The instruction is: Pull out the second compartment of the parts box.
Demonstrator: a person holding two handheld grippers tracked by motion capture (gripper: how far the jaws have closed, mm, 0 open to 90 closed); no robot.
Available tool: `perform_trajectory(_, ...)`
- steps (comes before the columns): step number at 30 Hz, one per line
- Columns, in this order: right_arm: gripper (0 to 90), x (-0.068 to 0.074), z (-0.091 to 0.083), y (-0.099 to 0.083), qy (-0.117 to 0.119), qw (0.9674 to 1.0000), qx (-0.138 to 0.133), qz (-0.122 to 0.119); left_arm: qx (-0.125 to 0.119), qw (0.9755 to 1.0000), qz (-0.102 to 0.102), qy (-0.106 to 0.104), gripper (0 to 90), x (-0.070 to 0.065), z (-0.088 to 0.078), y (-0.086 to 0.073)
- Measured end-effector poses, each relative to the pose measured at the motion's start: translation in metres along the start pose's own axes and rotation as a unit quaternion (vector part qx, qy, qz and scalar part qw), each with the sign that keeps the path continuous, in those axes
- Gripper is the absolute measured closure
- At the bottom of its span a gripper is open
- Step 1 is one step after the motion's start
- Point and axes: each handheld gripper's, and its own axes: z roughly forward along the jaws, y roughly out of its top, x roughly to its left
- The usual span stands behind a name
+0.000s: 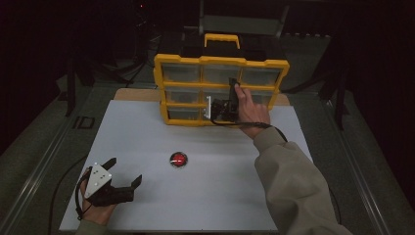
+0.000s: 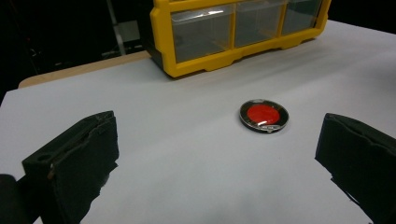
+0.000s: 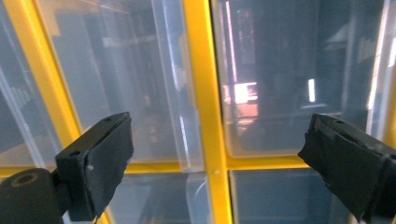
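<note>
The right gripper [image 1: 221,108], jaws spread, faces the yellow organizer [image 1: 220,62] (likely lining up on a drawer). The left gripper [image 1: 123,171] rests spread-jawed on the desk [image 1: 220,196], near the red disc [image 1: 178,159].

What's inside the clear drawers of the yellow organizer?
The drawers of the yellow organizer that face the right gripper look empty through their clear fronts, apart from reflections. Drawers hidden behind the person's hand cannot be checked.
</note>
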Motion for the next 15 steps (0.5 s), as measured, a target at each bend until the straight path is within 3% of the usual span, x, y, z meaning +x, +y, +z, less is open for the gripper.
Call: perform_trajectory(15, 8.4, -0.0029, -0.0006, 0.0001, -0.039, 0.9991, 0.0, -0.017, 0.001, 1.0, 0.0, 0.001, 0.0, -0.0001, 0.0001, -0.0001)
